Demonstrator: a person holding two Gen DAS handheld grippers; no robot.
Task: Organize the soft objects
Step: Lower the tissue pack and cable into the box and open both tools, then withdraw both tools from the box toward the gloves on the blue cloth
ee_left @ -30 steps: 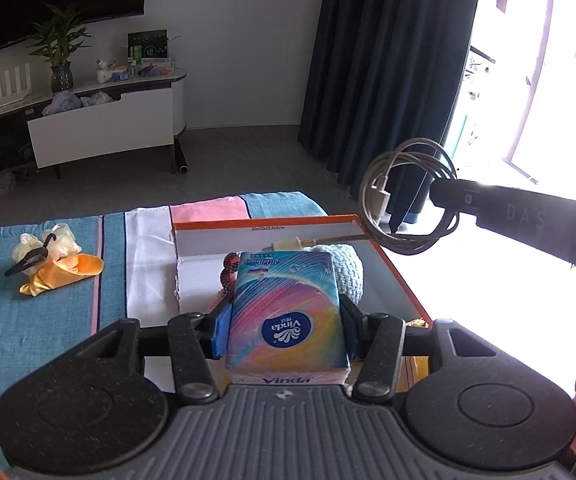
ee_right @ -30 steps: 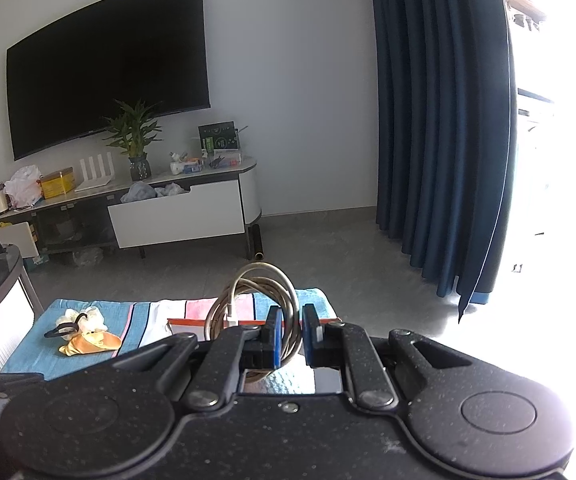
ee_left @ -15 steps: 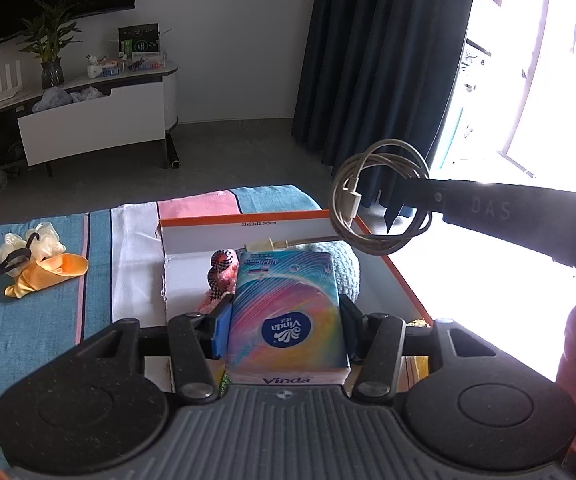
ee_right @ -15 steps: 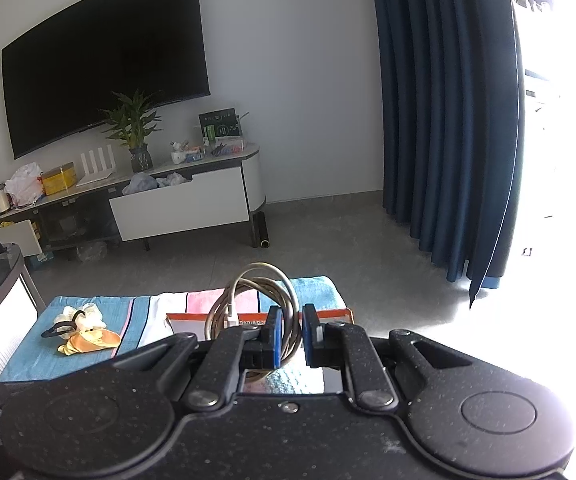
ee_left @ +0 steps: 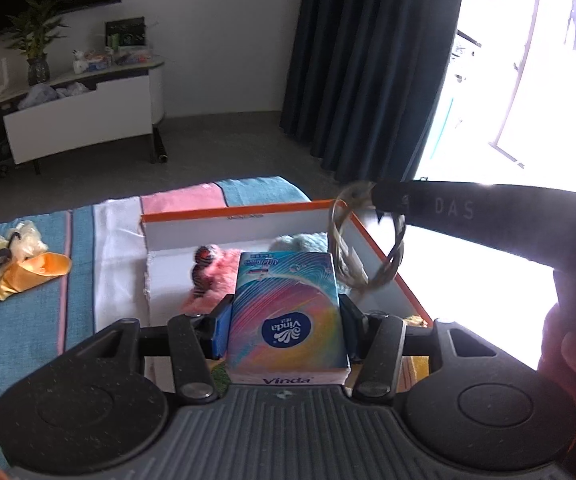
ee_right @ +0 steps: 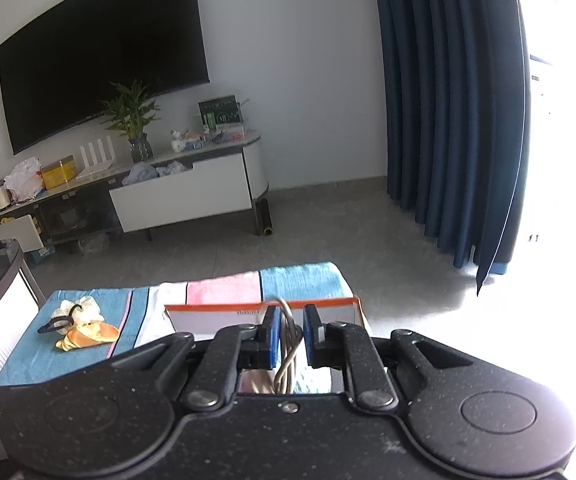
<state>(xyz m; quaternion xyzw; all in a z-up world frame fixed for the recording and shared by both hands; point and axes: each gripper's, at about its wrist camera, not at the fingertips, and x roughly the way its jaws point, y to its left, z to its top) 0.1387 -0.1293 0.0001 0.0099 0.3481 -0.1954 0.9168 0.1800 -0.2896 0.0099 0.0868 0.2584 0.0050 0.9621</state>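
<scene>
Two tools: left (ee_left: 285,320) clamps tissue pack (ee_left: 285,312); cable coil (ee_right: 288,344) between right's (ee_right: 291,334) fingers.

The Vinda tissue pack (ee_left: 286,316) swirls in rainbow pastels around a dark blue logo oval. The box (ee_left: 243,222) is white inside with an orange rim. A fluffy pink toy (ee_left: 223,268) lies beside a pale blue one (ee_left: 304,242). The tabletop cloth (ee_left: 15,320) is teal with pink and white stripes; a yellow-orange cloth (ee_left: 31,272) lies on it.
</scene>
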